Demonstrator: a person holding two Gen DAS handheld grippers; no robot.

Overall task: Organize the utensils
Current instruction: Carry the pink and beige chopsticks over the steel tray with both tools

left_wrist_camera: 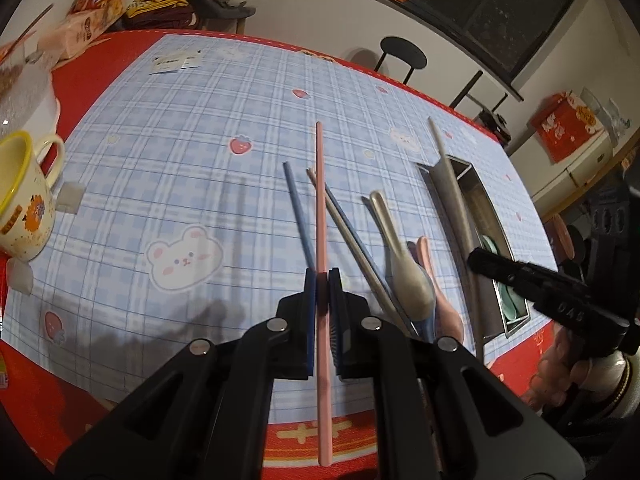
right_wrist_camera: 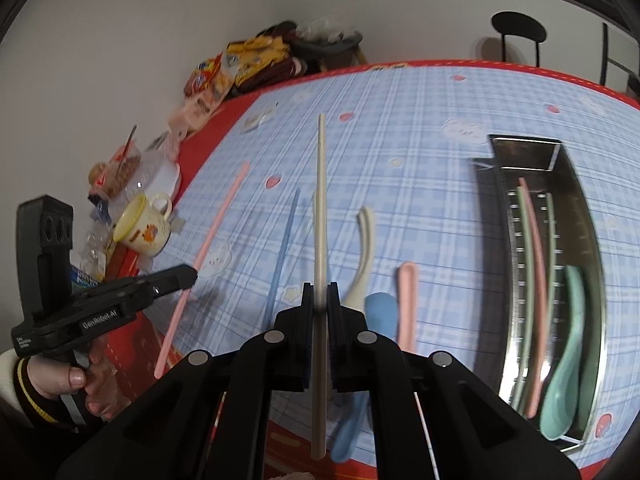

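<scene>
My left gripper (left_wrist_camera: 321,280) is shut on a pink chopstick (left_wrist_camera: 321,208) and holds it above the table. My right gripper (right_wrist_camera: 320,294) is shut on a beige chopstick (right_wrist_camera: 321,200), also lifted. On the checked cloth lie a blue chopstick (right_wrist_camera: 282,236), a beige spoon (right_wrist_camera: 362,256), a blue spoon (right_wrist_camera: 378,308) and a pink spoon (right_wrist_camera: 407,300). The steel tray (right_wrist_camera: 520,152) at the right holds a pink chopstick (right_wrist_camera: 534,264), green chopsticks and a green spoon (right_wrist_camera: 570,344). In the left view the right gripper (left_wrist_camera: 520,280) hovers beside the tray (left_wrist_camera: 460,168).
A yellow-rimmed mug (left_wrist_camera: 24,208) and a clear food container (left_wrist_camera: 24,92) stand at the table's left. Snack bags (left_wrist_camera: 100,4) and clothes pile at the far corner. A black stool (left_wrist_camera: 402,54) stands beyond the table.
</scene>
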